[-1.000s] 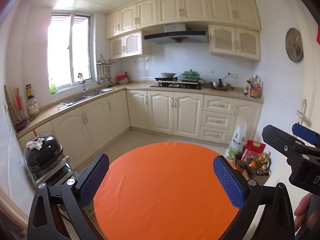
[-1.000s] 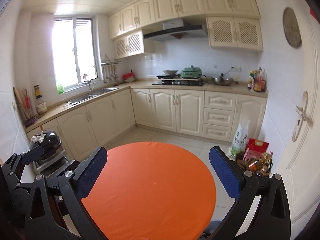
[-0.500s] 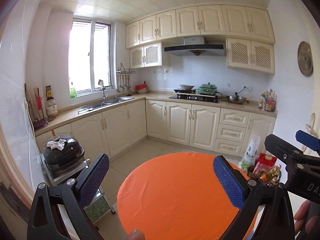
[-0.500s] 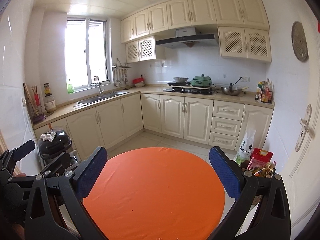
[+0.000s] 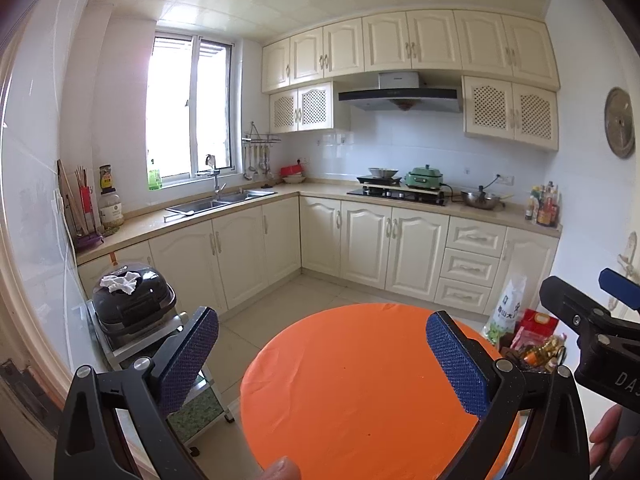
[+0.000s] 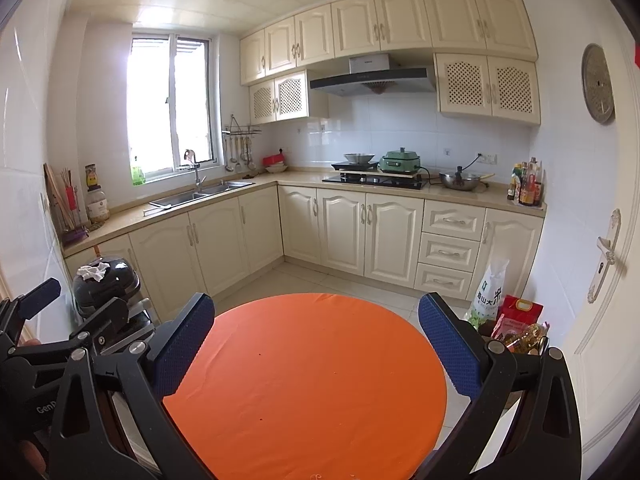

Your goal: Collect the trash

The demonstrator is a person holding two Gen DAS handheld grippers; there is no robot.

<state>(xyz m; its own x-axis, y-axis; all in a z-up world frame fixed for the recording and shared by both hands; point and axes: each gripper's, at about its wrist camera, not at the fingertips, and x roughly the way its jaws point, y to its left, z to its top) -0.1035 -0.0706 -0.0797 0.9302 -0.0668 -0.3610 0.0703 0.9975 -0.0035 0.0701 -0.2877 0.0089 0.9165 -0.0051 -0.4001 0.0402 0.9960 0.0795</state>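
A round table with an orange cloth fills the lower middle of both views. I see no trash on it. My left gripper is open and empty above the table's near left side. My right gripper is open and empty above the table. The right gripper also shows at the right edge of the left wrist view, and the left gripper at the left edge of the right wrist view. A crumpled white tissue lies on a black appliance at the left.
The black appliance sits on a metal stand left of the table. Bags and packets crowd the floor at the right, by a white door. Cream cabinets, a sink and a stove line the far walls.
Both views have tilted upward and pulled back: the table sits lower and smaller, more ceiling shows. Both grippers stay open and empty.
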